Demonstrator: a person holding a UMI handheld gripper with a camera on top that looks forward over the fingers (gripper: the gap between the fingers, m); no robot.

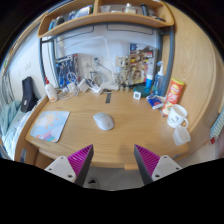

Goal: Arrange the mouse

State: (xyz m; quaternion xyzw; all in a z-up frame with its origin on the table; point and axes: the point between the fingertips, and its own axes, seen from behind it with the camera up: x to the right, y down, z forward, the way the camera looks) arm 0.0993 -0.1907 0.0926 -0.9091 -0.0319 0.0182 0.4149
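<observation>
In the gripper view the tool (pixel 113 163) hangs released, its two pink-padded fingers spread wide and holding nothing, well back from the light wooden surface (pixel 125 135). The small grey rounded computer mouse (pixel 103 121) lies at about 12 o'clock beyond the fingers. A pale rectangular mouse mat (pixel 49 125) sits at its 9 o'clock, likely the spot it belongs on, while a white ceramic mug (pixel 177 117) stands well apart at 3 o'clock.

Bare desk (pixel 120 140) lies open from the fingers (pixel 75 163) up to the mouse (pixel 103 121) at 12 o'clock. A pad (pixel 49 125) lies at 10, mugs (pixel 178 120) crowd 2, and clutter lines the wall beyond.
</observation>
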